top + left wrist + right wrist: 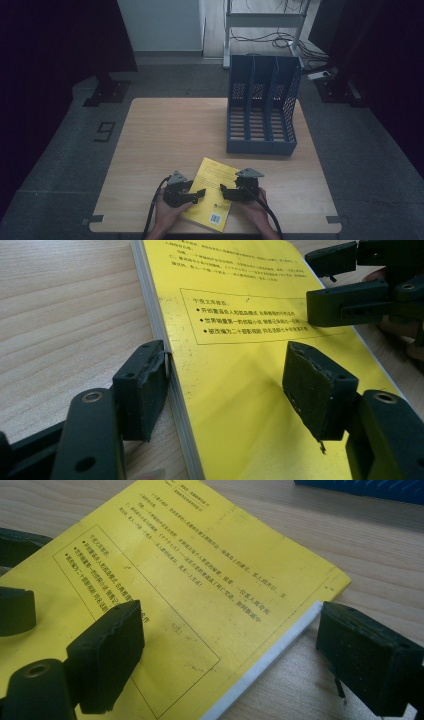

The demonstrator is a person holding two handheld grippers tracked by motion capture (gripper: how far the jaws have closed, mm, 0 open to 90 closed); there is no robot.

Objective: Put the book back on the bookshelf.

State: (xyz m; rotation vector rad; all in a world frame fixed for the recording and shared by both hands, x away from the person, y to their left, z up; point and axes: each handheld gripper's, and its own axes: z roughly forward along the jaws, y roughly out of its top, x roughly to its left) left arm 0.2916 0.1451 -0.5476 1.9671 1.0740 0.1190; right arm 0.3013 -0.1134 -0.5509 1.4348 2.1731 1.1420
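Note:
A yellow paperback book (214, 192) lies flat near the table's front edge, back cover up, with black print and a barcode. My left gripper (198, 194) is open at the book's left side. In the left gripper view one pad (145, 385) touches the book's page edge and the other hovers over the cover (235, 285). My right gripper (225, 191) is open at the book's right side. In the right gripper view one pad (107, 645) is over the cover (200, 565) and the other stands on the table just outside the white page edge.
A blue three-slot file holder (262, 107) stands at the back right of the wooden table (170, 135). Two hands hold the grippers at the bottom edge. Cables and a metal rack sit on the floor beyond the table.

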